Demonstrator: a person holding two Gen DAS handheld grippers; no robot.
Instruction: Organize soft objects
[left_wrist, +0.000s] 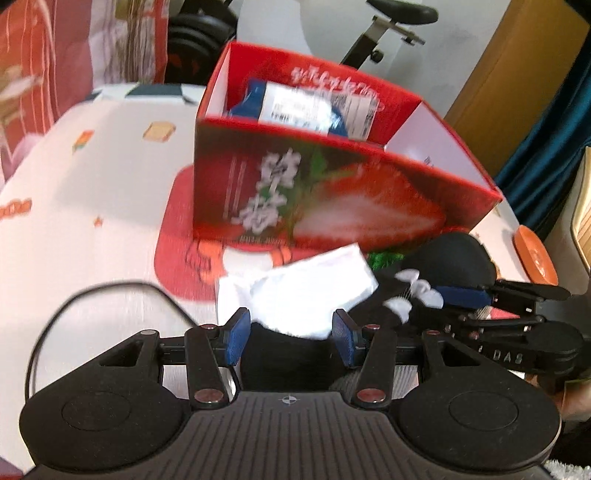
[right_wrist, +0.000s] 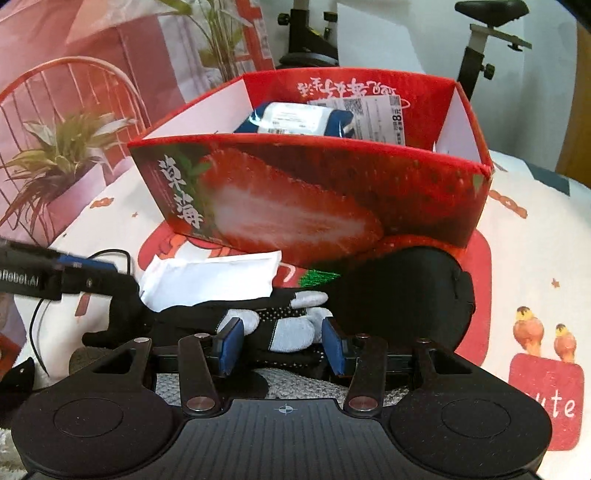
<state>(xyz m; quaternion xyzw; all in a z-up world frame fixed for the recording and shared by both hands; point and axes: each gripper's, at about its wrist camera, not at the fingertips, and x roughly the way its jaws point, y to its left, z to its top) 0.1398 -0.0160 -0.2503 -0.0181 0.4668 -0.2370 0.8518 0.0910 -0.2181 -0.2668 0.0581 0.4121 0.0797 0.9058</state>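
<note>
Fingers (right_wrist: 232, 345) astride glove (right_wrist: 284, 328) lying crosswise.

A home; exercise bike (right_wrist: 484, 48) behind patterned tablecloth (right_wrist: 535, 258).

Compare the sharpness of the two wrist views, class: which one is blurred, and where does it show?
Left wrist view: motion-smeared, the strawberry box lettering illegible. Right wrist view: sharper, with that lettering and the black glove dots crisp. Both: fisheye bending at the edges.
</note>
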